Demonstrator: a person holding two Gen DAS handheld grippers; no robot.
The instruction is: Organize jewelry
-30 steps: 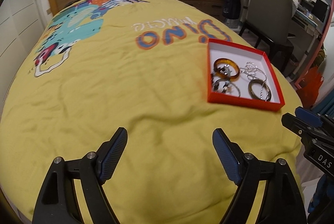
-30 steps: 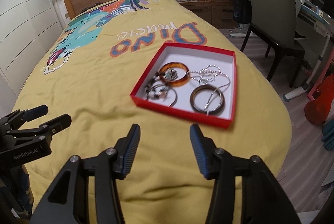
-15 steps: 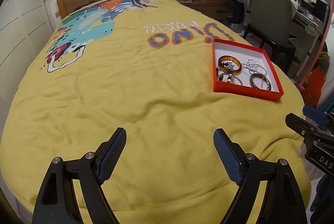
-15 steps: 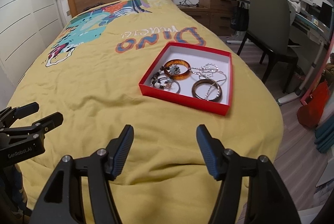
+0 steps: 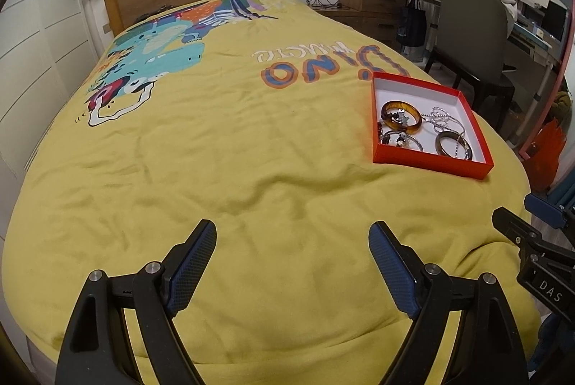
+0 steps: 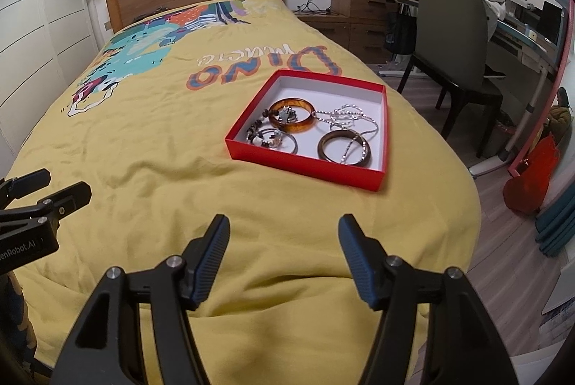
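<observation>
Both tongs hang released over the foot edge of the bed (image 5: 251, 169), nothing between their blue pads: the left tongs (image 5: 291, 234) spread wide, the right tongs (image 6: 284, 227) having just been opening. Ahead, near the bed's right edge, the red box (image 6: 305, 169) rests on the yellow cover, holding an amber bangle (image 6: 293, 115), a dark bangle (image 6: 343, 148), a silver chain (image 6: 354, 115) and beaded bracelets (image 6: 269, 137).
</observation>
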